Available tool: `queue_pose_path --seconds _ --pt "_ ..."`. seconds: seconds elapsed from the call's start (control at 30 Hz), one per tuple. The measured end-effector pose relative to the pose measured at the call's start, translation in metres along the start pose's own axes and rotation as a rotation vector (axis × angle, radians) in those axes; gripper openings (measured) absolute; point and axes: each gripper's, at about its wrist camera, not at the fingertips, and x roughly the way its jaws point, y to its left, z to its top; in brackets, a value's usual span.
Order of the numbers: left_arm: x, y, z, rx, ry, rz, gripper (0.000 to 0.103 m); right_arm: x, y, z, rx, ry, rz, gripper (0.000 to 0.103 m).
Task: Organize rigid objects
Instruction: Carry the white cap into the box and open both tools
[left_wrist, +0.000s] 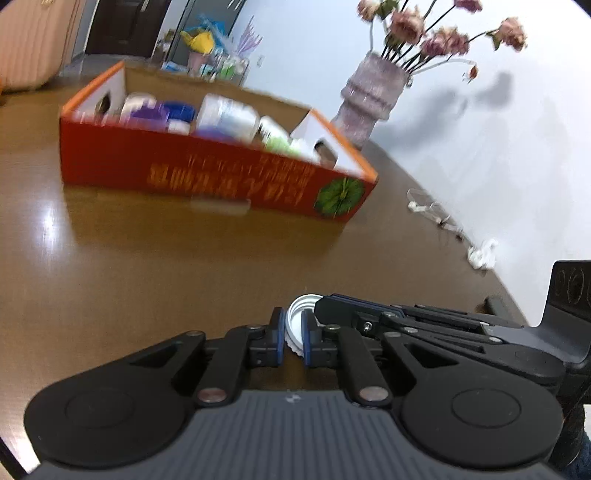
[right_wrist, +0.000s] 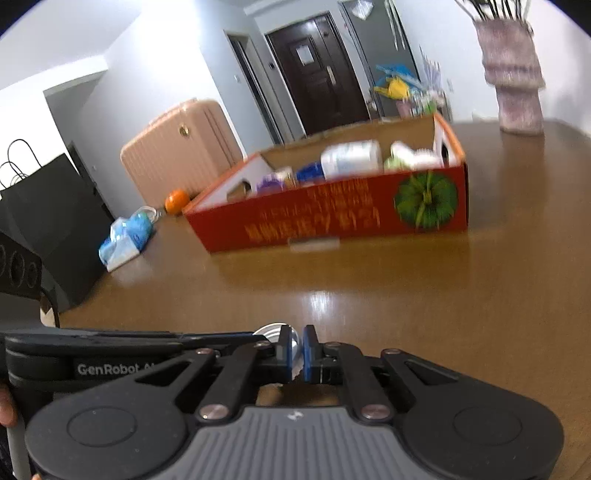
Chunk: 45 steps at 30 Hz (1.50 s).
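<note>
Judging progress from the box (left_wrist: 207, 166): the red carton well ahead of both tools already holds several bottles and jars lying inside, so most of the sorting looks done. Contents are blurred; individual items cannot be identified.

Remaining item in view: one white ribbed cap (left_wrist: 297, 326), not yet in the box. It sits right at the tips of both tools, above the brown tabletop (left_wrist: 147, 266).

Left tool (left_wrist: 293, 338): nearly closed, blue pads touching the cap on either side, cap's open hollow facing forward. Looks like a firm pinch.

Right tool (right_wrist: 295, 354): also nearly closed, a narrow gap between the pads with a pale, shiny object (right_wrist: 293, 349) in it, probably the same cap. Contact appears likely, but blur prevents confirming it. From the left view, the right tool reaches in from the right, its tip against the cap.

Left to do, in my estimate: carry the cap forward to the box.
</note>
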Motion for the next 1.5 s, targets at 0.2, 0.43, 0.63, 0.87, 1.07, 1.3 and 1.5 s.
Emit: queue_pose_path --seconds 0.2,0.43,0.63,0.87,1.07,1.3,1.5 --pt "0.004 -0.004 0.071 0.052 -0.089 -0.003 0.007 0.004 0.002 0.063 -0.053 -0.095 -0.012 0.005" --pt "0.064 0.016 0.149 0.034 -0.093 -0.004 0.007 0.055 -0.028 0.138 -0.025 -0.127 -0.046 0.005" --pt "0.127 0.044 0.17 -0.013 -0.044 0.027 0.006 0.115 -0.052 0.163 -0.016 -0.089 -0.129 0.005" --pt "0.149 0.06 0.176 -0.015 -0.008 0.085 0.024 0.149 -0.065 0.161 -0.026 -0.049 -0.195 0.012" --pt "0.112 0.049 0.174 0.038 -0.131 0.168 0.066 0.124 -0.071 0.165 0.011 -0.118 -0.205 0.024" --pt "0.041 0.032 0.157 0.124 -0.247 0.313 0.087 0.068 -0.042 0.162 -0.059 -0.185 -0.223 0.05" --pt "-0.023 0.012 0.115 0.187 -0.402 0.418 0.103 0.008 -0.002 0.128 -0.206 -0.311 -0.323 0.09"
